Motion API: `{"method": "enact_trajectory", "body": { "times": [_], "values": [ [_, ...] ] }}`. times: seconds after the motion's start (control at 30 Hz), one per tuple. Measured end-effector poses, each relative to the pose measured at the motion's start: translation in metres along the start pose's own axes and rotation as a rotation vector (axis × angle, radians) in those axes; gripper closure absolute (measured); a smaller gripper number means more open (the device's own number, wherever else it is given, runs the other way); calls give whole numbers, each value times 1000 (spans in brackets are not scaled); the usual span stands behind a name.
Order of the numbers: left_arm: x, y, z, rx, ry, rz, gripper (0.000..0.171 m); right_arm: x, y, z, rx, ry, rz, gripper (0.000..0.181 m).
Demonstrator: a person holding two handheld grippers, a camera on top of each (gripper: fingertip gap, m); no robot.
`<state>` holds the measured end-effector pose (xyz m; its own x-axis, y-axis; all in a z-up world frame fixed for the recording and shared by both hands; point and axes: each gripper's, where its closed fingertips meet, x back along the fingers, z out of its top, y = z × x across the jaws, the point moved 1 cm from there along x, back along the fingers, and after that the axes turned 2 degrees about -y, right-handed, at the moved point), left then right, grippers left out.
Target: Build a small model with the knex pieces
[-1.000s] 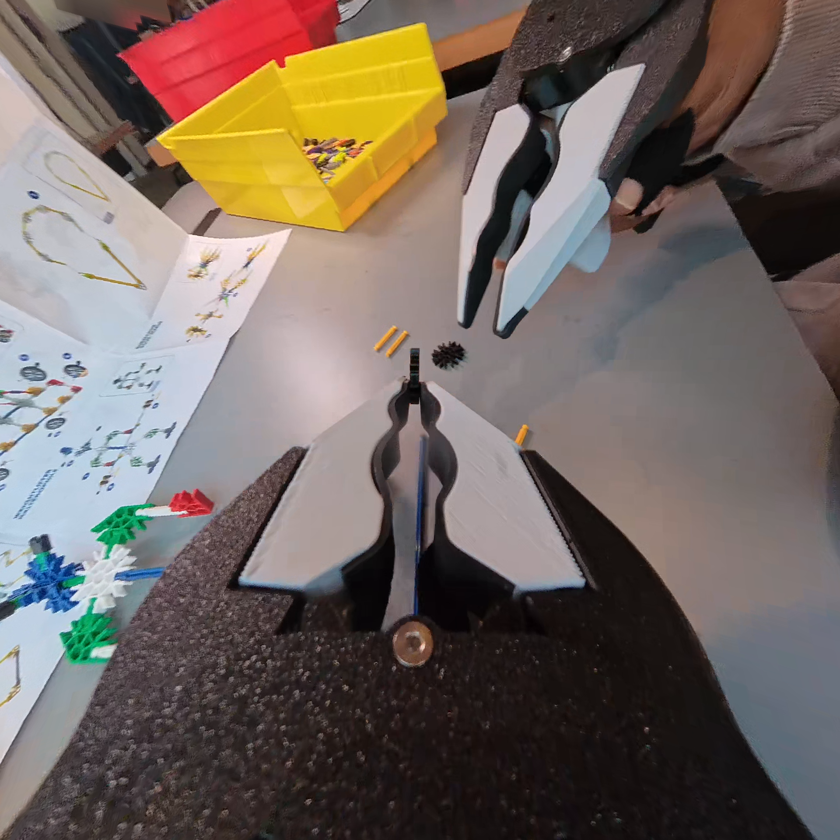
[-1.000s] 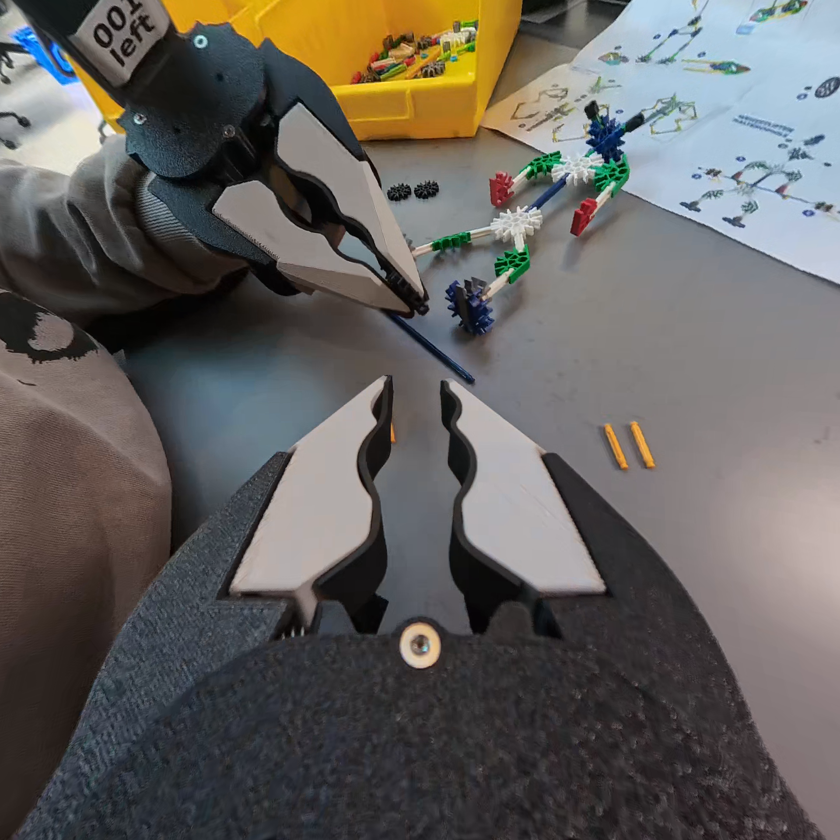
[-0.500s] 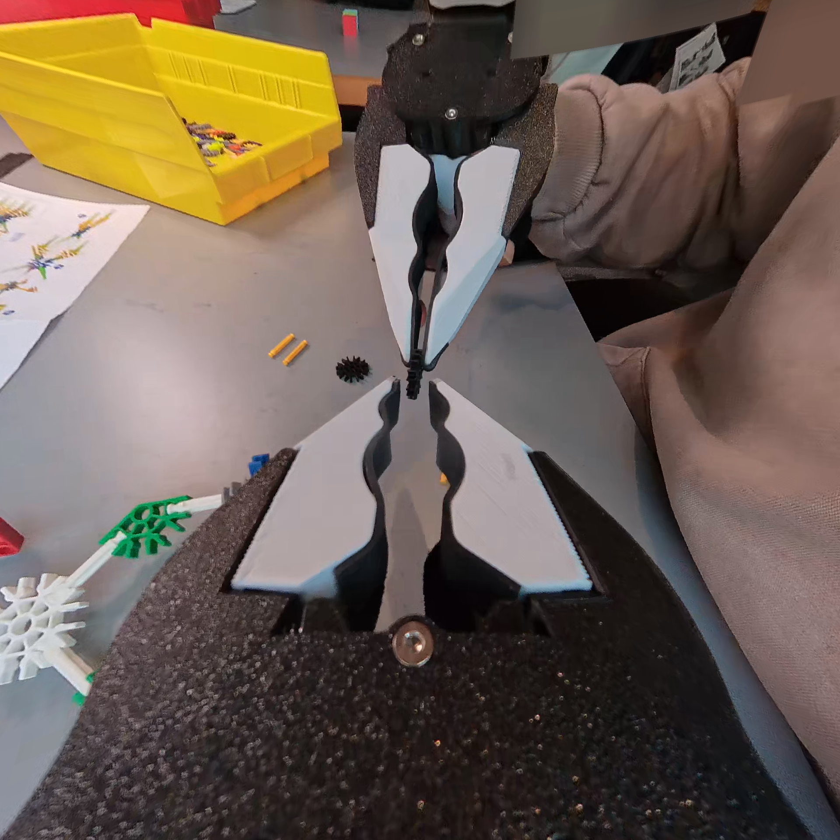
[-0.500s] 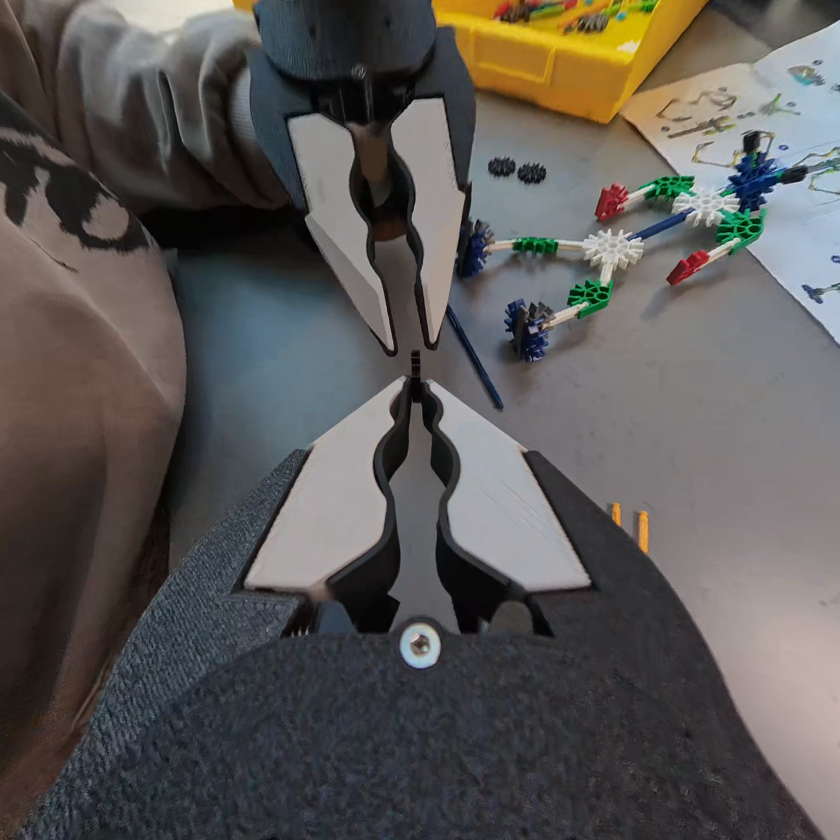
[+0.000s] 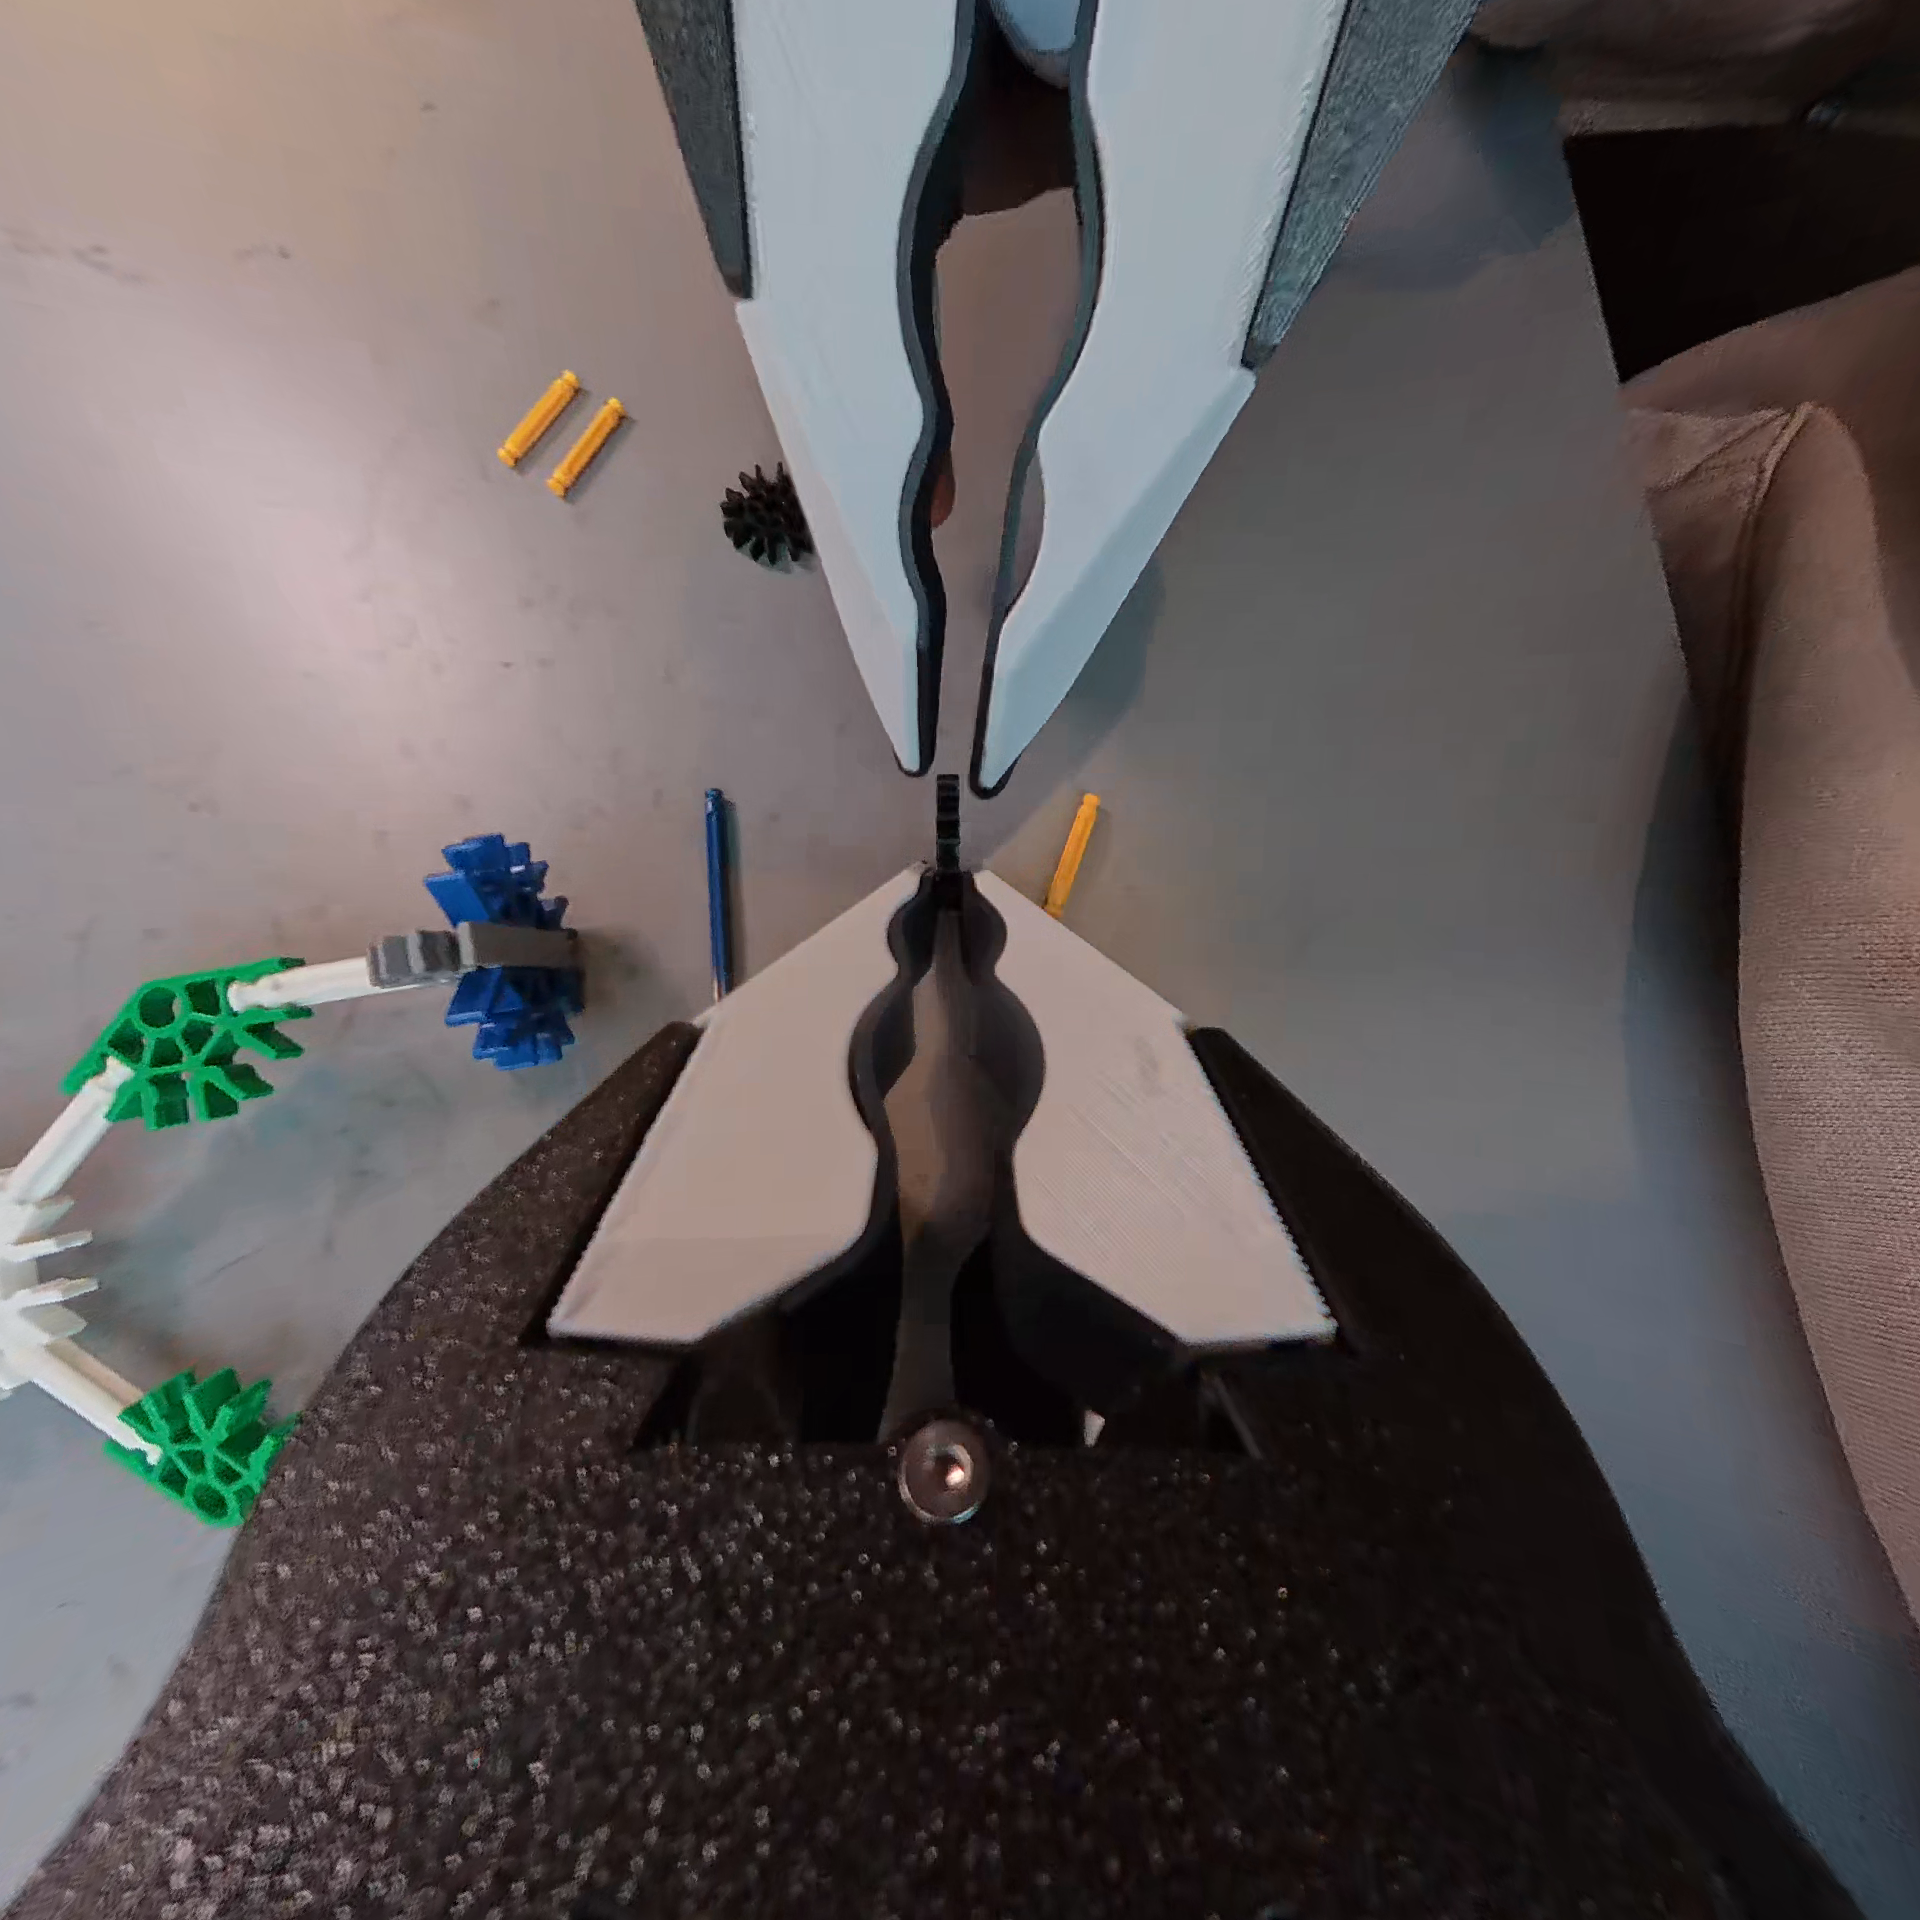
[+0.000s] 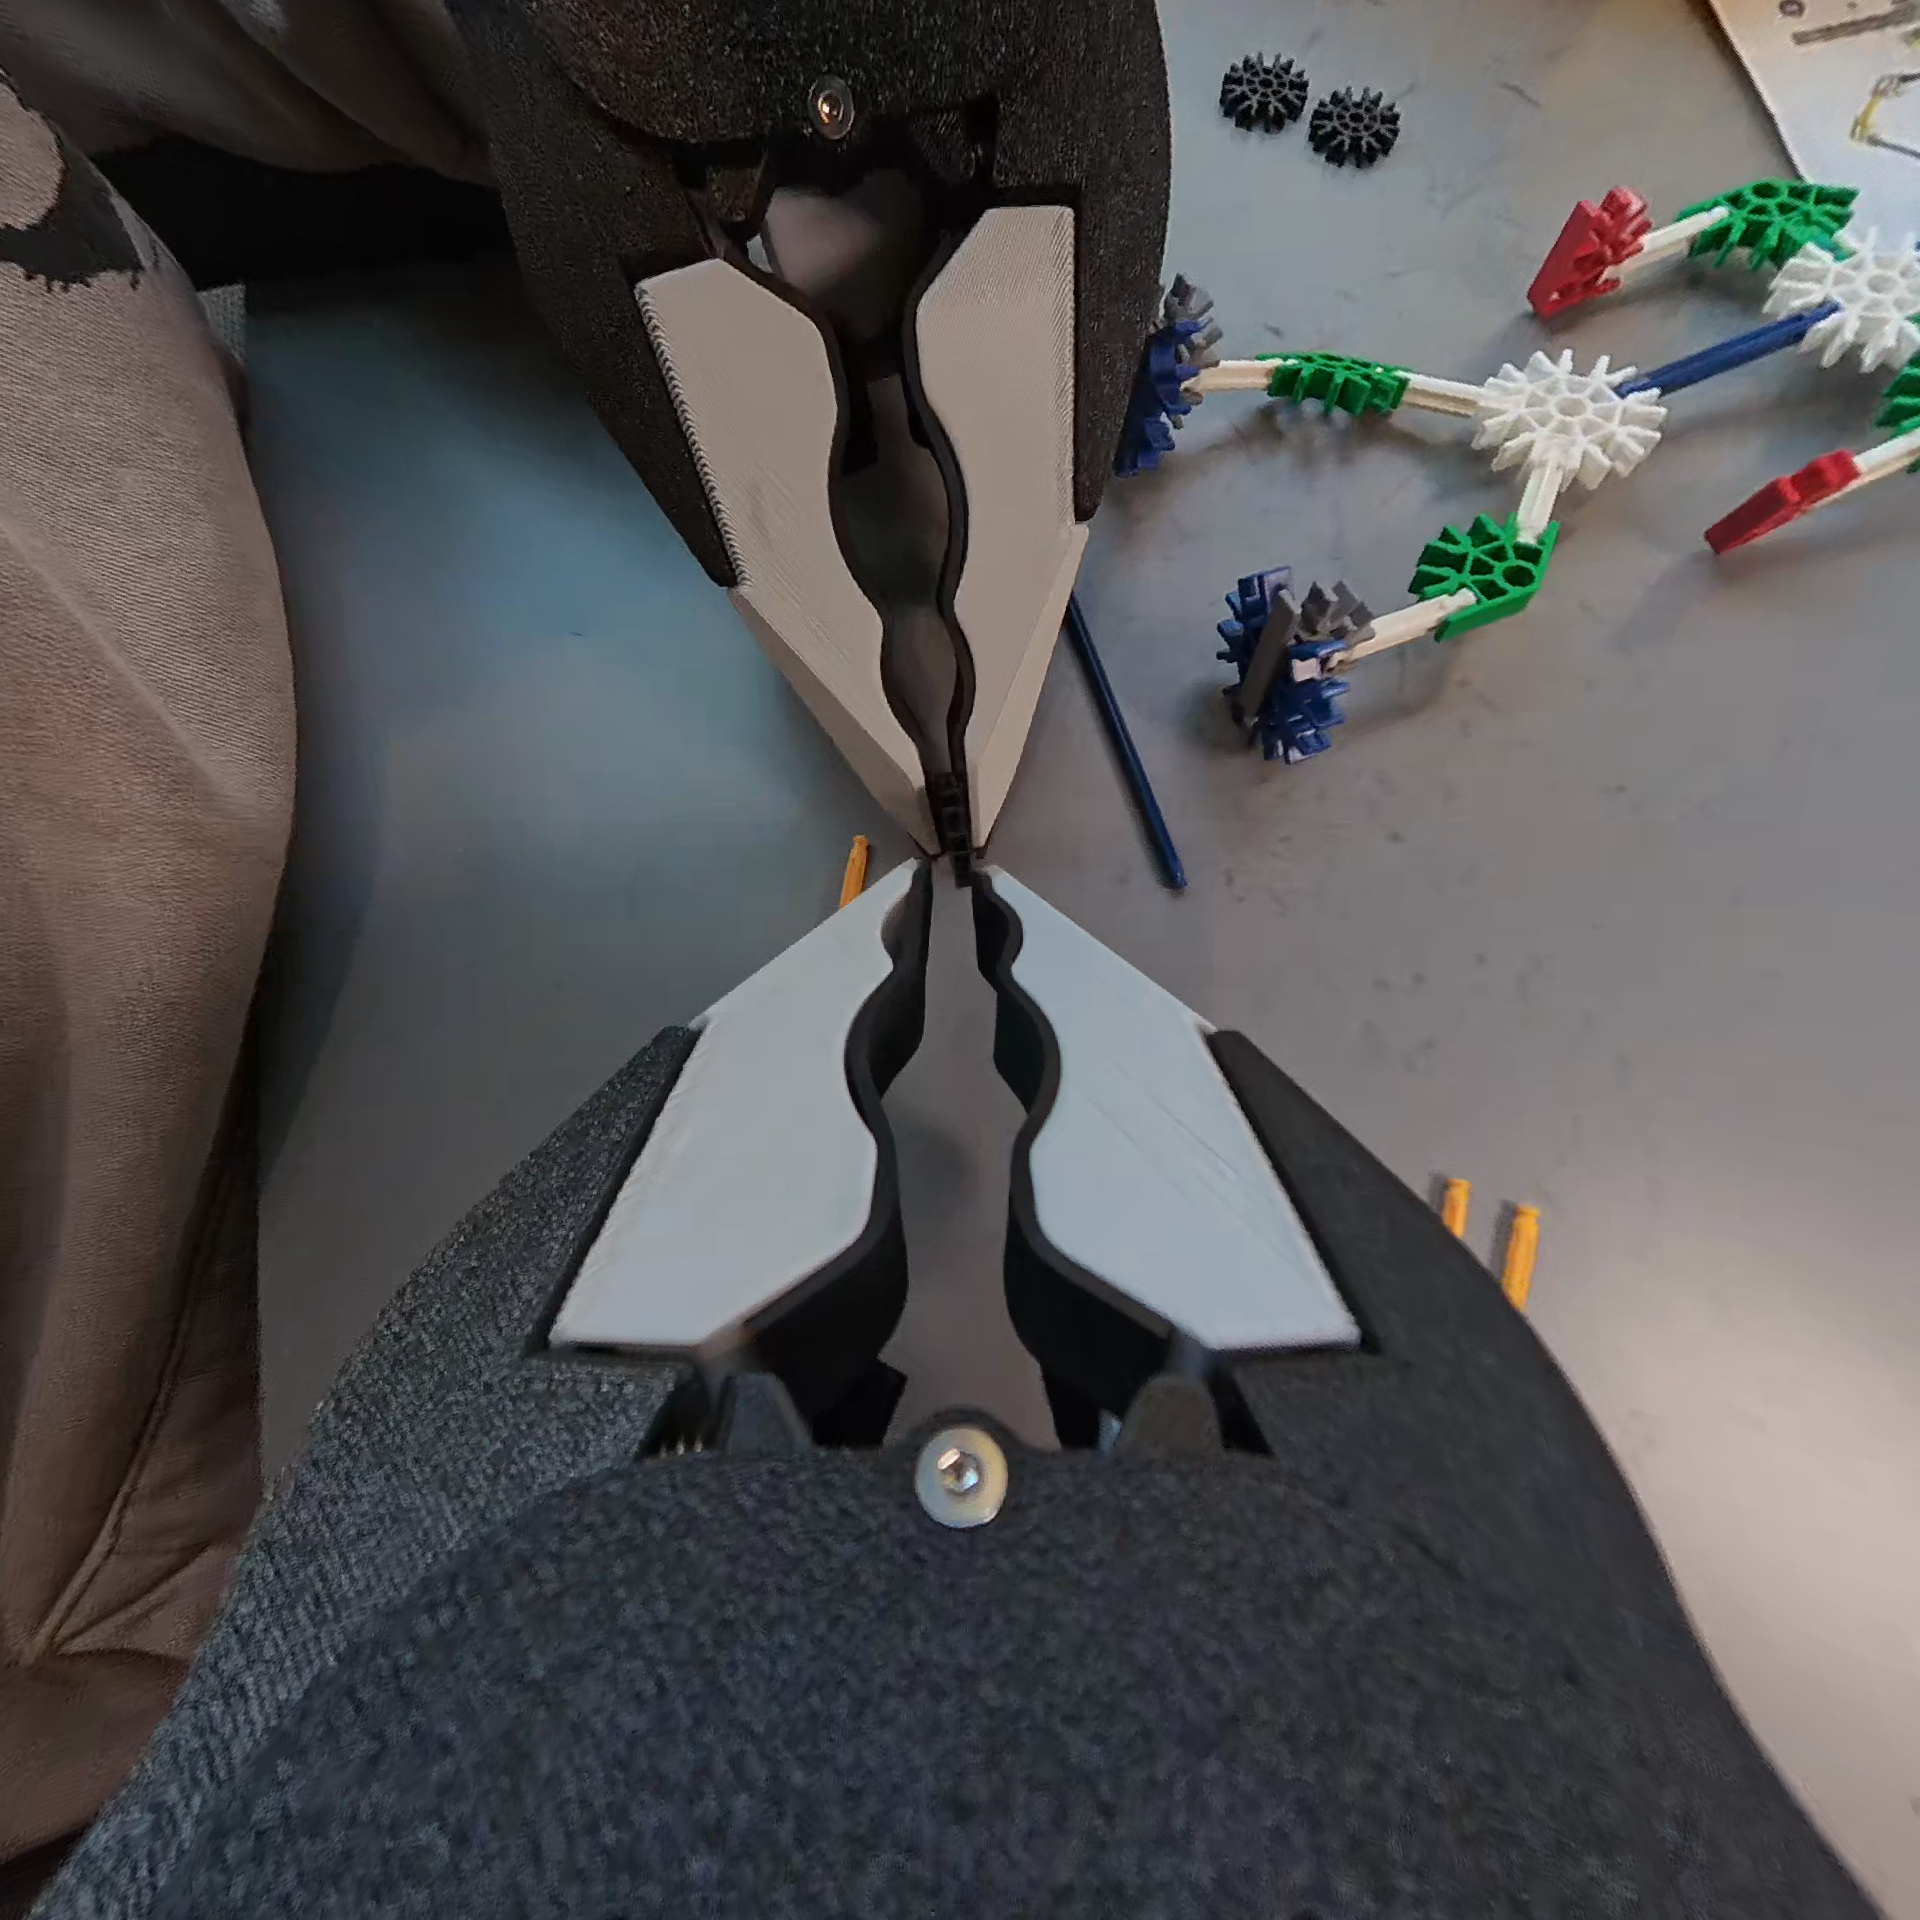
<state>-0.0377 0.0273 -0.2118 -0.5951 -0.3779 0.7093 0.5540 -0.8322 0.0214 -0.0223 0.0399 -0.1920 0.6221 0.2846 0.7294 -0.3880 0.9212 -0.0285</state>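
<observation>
My left gripper (image 5: pixel 948 873) is shut on a small black connector (image 5: pixel 948 821), held edge-on just above the grey table (image 5: pixel 312 675). My right gripper (image 5: pixel 948 769) faces it tip to tip, with its jaws a narrow gap apart around the connector's far end. In the right wrist view, my right gripper (image 6: pixel 951 883) sits at the bottom, slightly open. The left gripper (image 6: pixel 951 821) comes down from above, pinching the connector (image 6: pixel 953 810). A blue rod (image 5: pixel 717 894) lies on the table just left of the tips.
A built model of green, white, blue and red pieces (image 6: pixel 1569 416) lies to one side. Loose yellow rods (image 5: pixel 561 431), a single yellow rod (image 5: pixel 1070 852) and black connectors (image 6: pixel 1309 109) lie on the table. A person's beige clothing (image 5: pixel 1818 935) borders the table edge. Only a small space, under 4 cm, lies between the two pairs of fingers. The blue rod (image 5: pixel 717 894) sits 4 centimetres or so from the ends of my left fingers. It turns up in the right wrist view (image 6: pixel 1142 802) as well.
Half a second ago my right gripper held the black connector and my left was open. Now my left has shut on it and my right has opened slightly. Both grippers have come closer together.
</observation>
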Motion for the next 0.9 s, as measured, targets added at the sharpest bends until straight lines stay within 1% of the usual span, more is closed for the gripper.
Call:
{"method": "enact_trajectory", "body": {
  "times": [0.1, 0.17, 0.33, 0.4, 0.43, 0.5, 0.6, 0.7, 0.77, 0.9],
  "values": [
    [0, 0, -1, 9, -12, 7, 169, 4, -16, -2, -43, -21, 23, 174],
    [0, 0, -1, 7, -15, 11, 169, 0, -22, -5, -50, -51, -1, 174],
    [0, 0, -1, 10, -16, 14, 169, -17, -22, -11, -26, -126, -64, 173],
    [0, 0, -1, 16, -13, 12, 169, -19, -24, -10, -15, -141, -61, 179],
    [0, 0, -1, 22, -11, 8, 169, -19, -24, -10, -15, -146, -63, 180],
    [0, 0, -1, 32, -6, -5, 169, -19, -24, -10, -17, -151, -64, 180],
    [0, 3, -1, 48, 1, -32, 164, -18, -24, -11, -31, -142, -74, 180],
    [0, 3, 0, 46, 4, -31, 163, -17, -24, -12, -32, -135, -92, 180],
    [-1, 3, 0, 34, 3, -23, 171, -17, -24, -12, -33, -130, -101, 180],
    [-3, 3, 1, 25, 5, -15, 171, -6, -26, -18, -62, -109, -88, 180]
  ]
}}
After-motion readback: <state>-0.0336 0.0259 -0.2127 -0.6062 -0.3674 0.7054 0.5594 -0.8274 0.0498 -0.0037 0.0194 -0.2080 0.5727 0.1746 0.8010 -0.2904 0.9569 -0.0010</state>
